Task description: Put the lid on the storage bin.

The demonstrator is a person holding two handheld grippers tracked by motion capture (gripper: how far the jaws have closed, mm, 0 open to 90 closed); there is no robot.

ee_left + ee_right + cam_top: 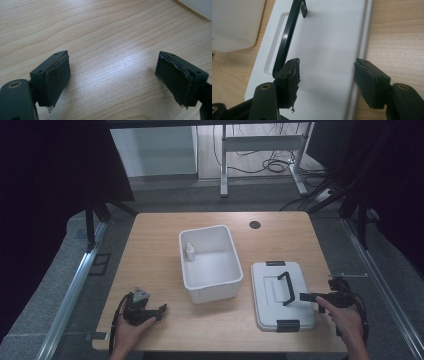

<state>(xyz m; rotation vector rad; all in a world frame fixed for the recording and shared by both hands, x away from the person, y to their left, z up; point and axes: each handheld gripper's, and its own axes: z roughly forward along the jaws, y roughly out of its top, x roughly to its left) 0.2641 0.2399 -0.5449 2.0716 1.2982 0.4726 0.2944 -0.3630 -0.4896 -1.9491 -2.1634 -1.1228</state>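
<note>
A white lid (270,306) with a black handle (287,288) and black latches lies flat on the table's right side. My right gripper (305,296) is open at the lid's right edge, pointing left. In the right gripper view its jaws (327,70) straddle the lid (329,37), with the handle (287,37) just beyond the left pad and nothing pinched. An open white bin (225,280) stands mid-table with a small white bottle (190,251) inside. My left gripper (161,309) rests open at the front left over bare wood (115,67).
The wooden table (155,245) has a black cable hole (255,225) at the back. A corner of the bin (197,6) lies just beyond the left jaws. Desk legs and cables lie on the floor behind the table. Black curtains hang at both sides.
</note>
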